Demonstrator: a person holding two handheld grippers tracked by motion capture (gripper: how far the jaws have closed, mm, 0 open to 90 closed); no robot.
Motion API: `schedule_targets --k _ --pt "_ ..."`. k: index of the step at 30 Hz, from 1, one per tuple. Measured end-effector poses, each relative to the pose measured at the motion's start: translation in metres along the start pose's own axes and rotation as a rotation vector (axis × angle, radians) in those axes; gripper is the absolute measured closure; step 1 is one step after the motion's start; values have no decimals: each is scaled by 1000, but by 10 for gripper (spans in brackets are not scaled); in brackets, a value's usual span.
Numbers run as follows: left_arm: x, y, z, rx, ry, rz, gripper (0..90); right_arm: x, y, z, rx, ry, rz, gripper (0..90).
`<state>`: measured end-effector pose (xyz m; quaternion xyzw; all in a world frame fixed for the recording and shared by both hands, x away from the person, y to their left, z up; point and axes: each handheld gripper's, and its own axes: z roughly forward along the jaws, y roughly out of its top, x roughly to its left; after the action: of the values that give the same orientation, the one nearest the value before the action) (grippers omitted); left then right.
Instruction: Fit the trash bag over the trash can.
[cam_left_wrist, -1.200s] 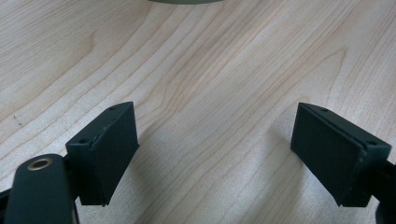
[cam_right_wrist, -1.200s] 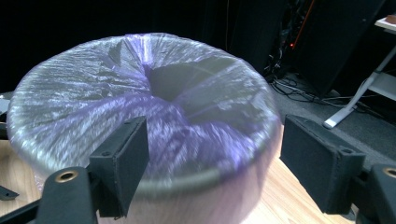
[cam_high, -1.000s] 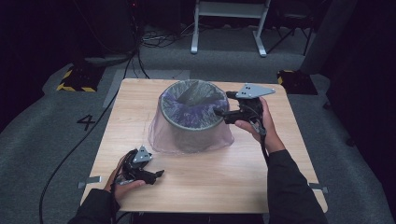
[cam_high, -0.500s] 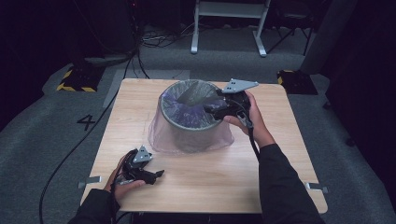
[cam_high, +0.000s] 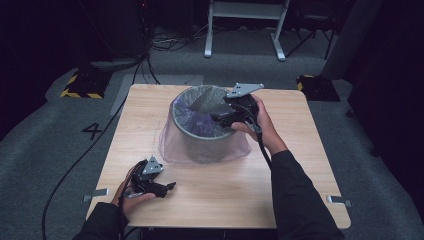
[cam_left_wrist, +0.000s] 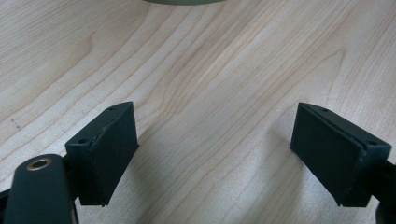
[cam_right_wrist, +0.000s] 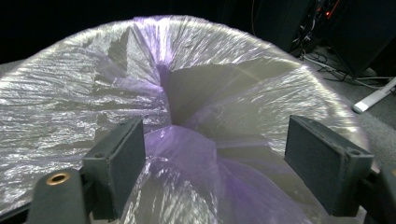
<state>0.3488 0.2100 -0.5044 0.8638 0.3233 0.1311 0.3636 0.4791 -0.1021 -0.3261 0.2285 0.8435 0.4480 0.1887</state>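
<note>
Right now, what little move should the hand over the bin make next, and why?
Probably lower the right gripper into the bin and close on the loose purple bag. Its jaws are open with nothing held, and bunched bag lies just below between them, so that fold looks easiest to pinch.

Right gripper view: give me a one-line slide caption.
Open right claw poised over the bin, its purple liner bag bunched inside.

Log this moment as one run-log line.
right gripper: open, over bin mouth | bag liner: draped over rim | left gripper: open, empty, on table
</note>
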Motion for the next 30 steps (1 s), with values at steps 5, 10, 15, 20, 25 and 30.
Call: schedule_targets --k 5,10,15,20,25,30 --pt "0 0 0 0 0 0 143 3 2 6 33 1 -19 207" --pt "0 0 0 0 -1 0 144 4 2 12 88 7 -29 215" --pt "0 0 0 0 -1 1 144 4 4 17 142 8 -42 215" --pt "0 0 0 0 -1 4 144 4 8 23 203 22 -59 219" --pt "0 0 0 1 -2 5 144 4 11 28 281 35 -80 243" --pt "0 0 0 1 -3 6 144 4 14 34 350 46 -97 243"
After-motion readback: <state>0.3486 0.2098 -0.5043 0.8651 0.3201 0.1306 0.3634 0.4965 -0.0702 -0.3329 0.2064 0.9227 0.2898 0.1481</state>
